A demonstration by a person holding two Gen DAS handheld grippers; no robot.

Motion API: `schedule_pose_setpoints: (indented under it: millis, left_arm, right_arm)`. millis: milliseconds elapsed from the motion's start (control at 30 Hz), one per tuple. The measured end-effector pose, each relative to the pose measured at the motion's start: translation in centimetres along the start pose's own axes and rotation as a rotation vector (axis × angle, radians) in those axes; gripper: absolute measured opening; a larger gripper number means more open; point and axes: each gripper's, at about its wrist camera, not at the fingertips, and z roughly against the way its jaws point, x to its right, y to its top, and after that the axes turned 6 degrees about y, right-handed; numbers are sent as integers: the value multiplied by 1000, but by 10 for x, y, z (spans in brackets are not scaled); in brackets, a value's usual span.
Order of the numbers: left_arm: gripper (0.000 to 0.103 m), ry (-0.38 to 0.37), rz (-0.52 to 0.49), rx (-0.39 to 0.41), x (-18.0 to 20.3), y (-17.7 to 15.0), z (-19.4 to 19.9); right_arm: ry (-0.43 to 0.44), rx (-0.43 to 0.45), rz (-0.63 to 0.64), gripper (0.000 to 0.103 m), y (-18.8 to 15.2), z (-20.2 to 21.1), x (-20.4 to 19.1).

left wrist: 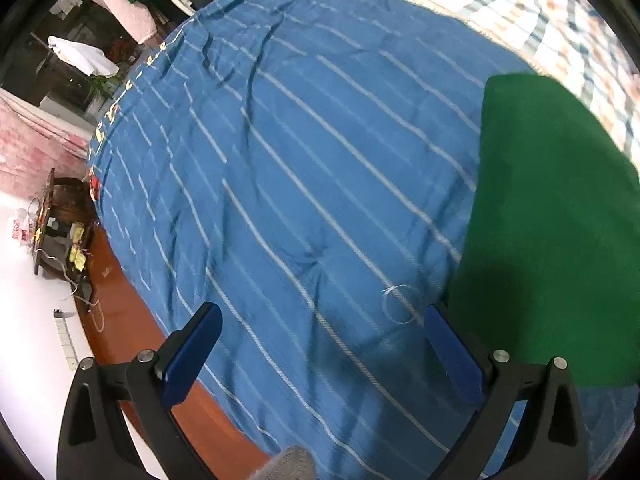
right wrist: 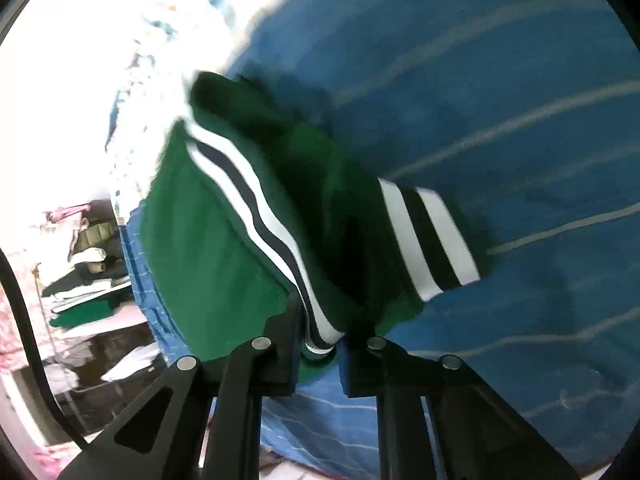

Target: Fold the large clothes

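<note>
The right gripper [right wrist: 318, 354] pinches the green garment's [right wrist: 224, 240] striped hem, lifting it off the blue cloth [right wrist: 500, 128], likely to carry a fold over. The left gripper [left wrist: 320, 344] hovers with fingers spread, empty, beside the garment.

No text can be read; yellow marks along the blue striped cloth's [left wrist: 280, 160] edge are illegible.

garment [right wrist: 208, 240]: green, white and dark navy striped bands | bedspread [left wrist: 300, 140]: blue, thin white lines | blanket [left wrist: 540, 12]: pale checked | grippers: black, blue pads [left wrist: 192, 356] | bed frame [left wrist: 132, 320]: reddish-brown
</note>
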Motion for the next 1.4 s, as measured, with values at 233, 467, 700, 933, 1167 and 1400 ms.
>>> schedule_pose_setpoints:
  millis: [233,467,700,933,1167,1400]
  left_arm:
    - [103,15,-90,49,47,1,-14]
    - [103,-2,-122,8,47,6,-33]
    - [103,-109,5,-13,21,29,-38]
    - [103,-93,-30,28,16,39,-29]
    - [103,-97,-18,-2,-4,47,-39]
    - [103,-188,-61,19,-14,70,-43]
  right_arm:
    - [-133,16,-18,14,7,-25,9]
    - [-121,-130,5,30,19,-41,7]
    - [-187,-125,384,85,46,-28,-46]
    - [50,-456,432,87,109,-121,-28]
    - [178,-543,419,73,94,-155,-39]
    - [272,-450,146,45,58,-107,-19]
